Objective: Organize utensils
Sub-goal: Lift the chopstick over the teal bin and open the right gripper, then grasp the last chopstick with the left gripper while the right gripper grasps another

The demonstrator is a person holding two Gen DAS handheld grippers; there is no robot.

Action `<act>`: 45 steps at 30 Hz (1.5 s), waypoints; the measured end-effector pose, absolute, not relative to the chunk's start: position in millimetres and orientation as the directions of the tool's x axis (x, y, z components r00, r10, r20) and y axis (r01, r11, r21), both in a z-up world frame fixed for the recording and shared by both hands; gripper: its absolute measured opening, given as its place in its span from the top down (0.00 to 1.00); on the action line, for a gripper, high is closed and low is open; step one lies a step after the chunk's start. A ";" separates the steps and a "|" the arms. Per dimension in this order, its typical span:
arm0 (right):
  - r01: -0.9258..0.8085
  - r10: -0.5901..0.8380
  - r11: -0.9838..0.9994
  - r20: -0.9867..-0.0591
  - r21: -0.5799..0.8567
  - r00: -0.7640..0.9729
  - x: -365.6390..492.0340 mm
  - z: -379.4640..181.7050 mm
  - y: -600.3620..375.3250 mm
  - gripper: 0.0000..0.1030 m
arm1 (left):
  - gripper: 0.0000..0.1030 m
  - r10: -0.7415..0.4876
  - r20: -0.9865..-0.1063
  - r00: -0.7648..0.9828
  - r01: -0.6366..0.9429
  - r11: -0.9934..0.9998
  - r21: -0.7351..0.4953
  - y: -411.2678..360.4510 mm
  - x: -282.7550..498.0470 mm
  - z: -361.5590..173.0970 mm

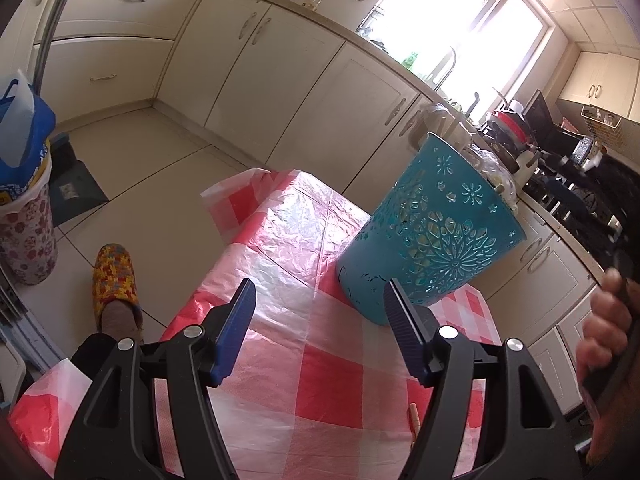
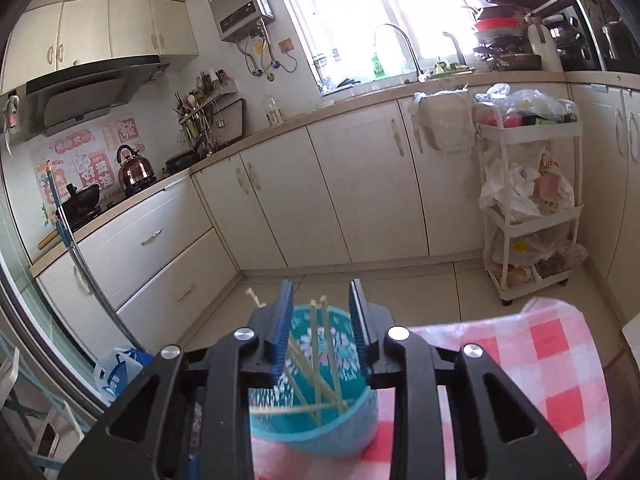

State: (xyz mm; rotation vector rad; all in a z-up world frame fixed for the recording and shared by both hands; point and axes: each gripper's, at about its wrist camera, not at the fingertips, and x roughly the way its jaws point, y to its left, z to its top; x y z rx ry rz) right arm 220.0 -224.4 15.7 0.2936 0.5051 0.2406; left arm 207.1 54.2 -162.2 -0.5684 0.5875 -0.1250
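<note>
the teal utensil holder (image 1: pixel 430 236) stands on the red-checked tablecloth (image 1: pixel 304 360), chopsticks (image 2: pixel 320 356) leaning inside. the left gripper (image 1: pixel 320 300) gapes wide and empty; the right gripper (image 2: pixel 322 320), jaws partly apart, grips nothing above the holder.

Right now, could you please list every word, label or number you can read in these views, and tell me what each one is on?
"Nice": on a pink wall sticker behind the stove.
Large pink Chinese characters on the wall stickers: too blurred to read.
Green bottle label by the window: too blurred.
Red print on a bag in the white cart: unreadable.
Water heater badge: too small.
Blue bag print on the floor: unreadable.
</note>
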 end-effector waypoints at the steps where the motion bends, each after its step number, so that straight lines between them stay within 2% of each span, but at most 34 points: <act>1: -0.150 0.300 0.933 -0.474 0.328 0.828 201.6 4.6 -226.2 0.69 | 0.38 -0.267 -0.493 0.828 -0.049 0.842 -0.537 53.9 207.5 -162.5; 5: -0.151 0.307 0.948 -0.667 0.282 0.679 136.7 -64.0 -218.0 0.68 | 0.38 -0.262 -0.521 0.812 -0.051 0.858 -0.511 49.3 209.7 -159.9; 8: -0.167 0.288 0.958 -0.751 0.235 0.595 104.6 -105.7 -203.6 0.68 | 0.35 -0.256 -0.539 0.803 -0.040 0.878 -0.477 44.2 198.7 -154.2; 16: -0.145 0.246 0.969 -0.804 0.199 0.541 132.4 -142.2 -181.5 0.71 | 0.32 -0.234 -0.597 0.767 -0.025 0.920 -0.392 37.8 152.9 -140.8; 18: -0.138 0.204 0.979 -0.811 0.153 0.549 141.7 -147.0 -178.2 0.76 | 0.32 -0.219 -0.613 0.759 -0.023 0.932 -0.362 35.9 143.6 -138.0; 21: -0.162 0.152 0.984 -0.821 0.073 0.551 147.7 -146.0 -176.7 0.91 | 0.32 -0.215 -0.646 0.732 -0.001 0.949 -0.316 26.3 131.0 -136.7; 23: -0.181 0.157 0.981 -0.821 0.066 0.549 141.7 -146.0 -186.2 0.93 | 0.32 -0.237 -0.675 0.698 0.041 0.955 -0.293 12.8 123.3 -139.1; 28: -0.195 0.167 0.978 -0.820 0.069 0.548 126.5 -145.0 -226.0 0.94 | 0.31 -0.280 -0.743 0.608 0.221 0.958 -0.181 -52.7 117.2 -148.7; 32: -0.188 0.203 0.975 -0.828 0.121 0.522 120.5 -142.9 -251.1 0.94 | 0.32 -0.246 -0.808 0.535 0.234 0.962 -0.138 -88.6 131.2 -163.6; 34: -0.199 0.205 0.973 -0.828 0.115 0.521 116.6 -142.2 -255.1 0.94 | 0.36 -0.201 -0.825 0.529 0.213 0.972 -0.100 -97.6 135.9 -167.0; 35: -0.205 0.202 0.973 -0.827 0.107 0.524 114.6 -141.9 -255.1 0.94 | 0.42 -0.174 -0.833 0.525 0.215 0.974 -0.067 -103.6 137.5 -167.4; 37: -0.209 0.195 0.973 -0.824 0.096 0.532 111.9 -141.9 -254.4 0.94 | 0.59 -0.149 -0.834 0.531 0.221 0.975 -0.033 -108.9 138.2 -165.5; 38: -0.207 0.193 0.974 -0.823 0.093 0.535 111.2 -141.8 -253.9 0.94 | 0.79 -0.143 -0.832 0.537 0.230 0.973 -0.019 -110.9 137.9 -164.7; 39: -0.205 0.191 0.974 -0.821 0.093 0.538 110.8 -141.9 -253.9 0.94 | 0.89 -0.147 -0.831 0.537 0.245 0.969 -0.014 -112.0 138.1 -164.1; 40: -0.201 0.194 0.975 -0.820 0.099 0.538 111.2 -141.8 -255.4 0.94 | 0.94 -0.169 -0.833 0.527 0.254 0.967 -0.035 -110.5 139.1 -162.8; 42: -0.180 0.228 0.972 -0.817 0.154 0.530 111.1 -141.1 -261.2 0.94 | 0.95 -0.194 -0.835 0.516 0.259 0.964 -0.064 -106.7 143.6 -161.1; 45: -0.131 0.334 0.940 -0.784 0.313 0.523 110.8 -139.5 -275.9 0.94 | 0.96 -0.257 -0.796 0.548 0.278 0.954 -0.116 -92.7 145.2 -152.4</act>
